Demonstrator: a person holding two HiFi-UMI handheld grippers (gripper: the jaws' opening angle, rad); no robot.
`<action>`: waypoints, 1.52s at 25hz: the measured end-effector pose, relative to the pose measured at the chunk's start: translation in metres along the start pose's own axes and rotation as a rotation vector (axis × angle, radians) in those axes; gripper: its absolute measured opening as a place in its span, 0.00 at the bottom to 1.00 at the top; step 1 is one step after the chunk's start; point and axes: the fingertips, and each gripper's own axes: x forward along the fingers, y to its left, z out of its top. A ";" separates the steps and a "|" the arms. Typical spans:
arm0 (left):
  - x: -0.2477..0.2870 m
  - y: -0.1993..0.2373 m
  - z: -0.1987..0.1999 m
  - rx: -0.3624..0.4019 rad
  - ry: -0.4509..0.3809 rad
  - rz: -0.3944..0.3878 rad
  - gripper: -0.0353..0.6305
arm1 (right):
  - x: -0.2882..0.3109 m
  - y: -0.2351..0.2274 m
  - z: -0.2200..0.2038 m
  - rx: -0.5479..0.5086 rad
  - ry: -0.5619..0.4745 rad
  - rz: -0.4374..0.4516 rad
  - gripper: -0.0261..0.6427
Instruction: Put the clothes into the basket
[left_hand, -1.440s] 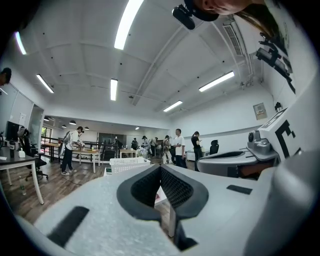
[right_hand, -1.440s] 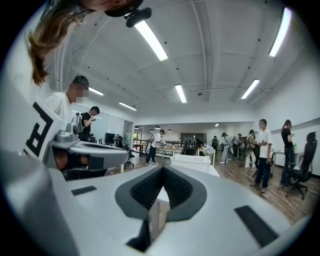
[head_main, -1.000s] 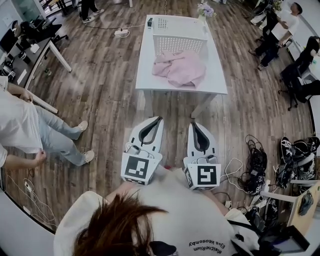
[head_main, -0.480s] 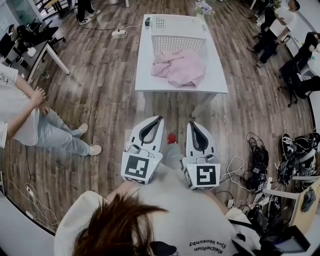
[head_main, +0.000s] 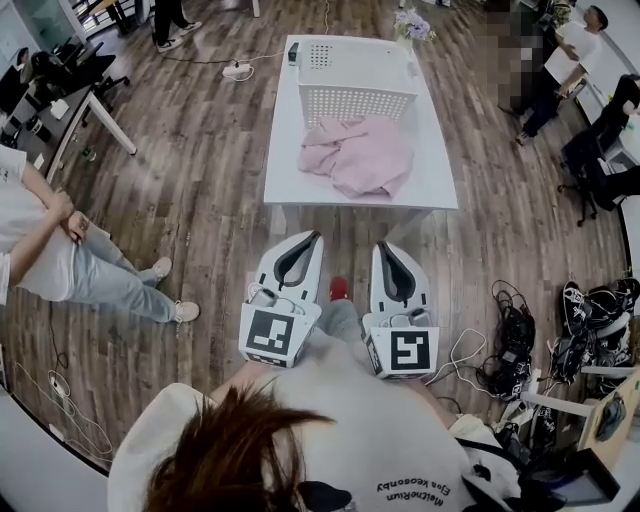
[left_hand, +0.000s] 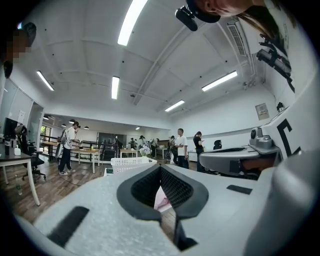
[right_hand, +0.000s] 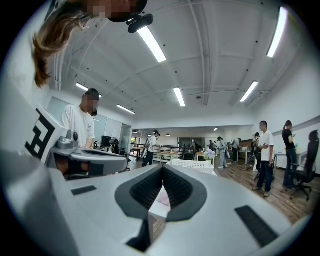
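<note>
At twelve o'clock, pink clothes (head_main: 358, 157) lie on the table (head_main: 290, 180), just before the basket (head_main: 357, 95). Left gripper (head_main: 312, 237) and right gripper (head_main: 386, 247), jaws closed and empty, hang short of it; bystander (head_main: 60, 250) at nine, cables (head_main: 510, 345) at four.

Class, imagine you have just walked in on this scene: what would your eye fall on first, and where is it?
The crumpled pink garment stands out, lying on the white table on the near side of the white basket, which stands at the table's far end. Nearer, the left gripper and right gripper point side by side toward the table, both shut and empty, short of it over the wooden floor.
</note>
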 end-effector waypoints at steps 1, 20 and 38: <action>0.009 0.003 0.000 -0.003 -0.001 0.001 0.04 | 0.008 -0.005 -0.001 0.001 0.000 0.002 0.06; 0.169 0.074 0.022 -0.009 -0.081 0.133 0.04 | 0.164 -0.109 -0.003 -0.022 -0.031 0.099 0.06; 0.211 0.101 0.008 -0.002 -0.060 0.119 0.04 | 0.204 -0.138 -0.023 -0.024 -0.006 0.085 0.06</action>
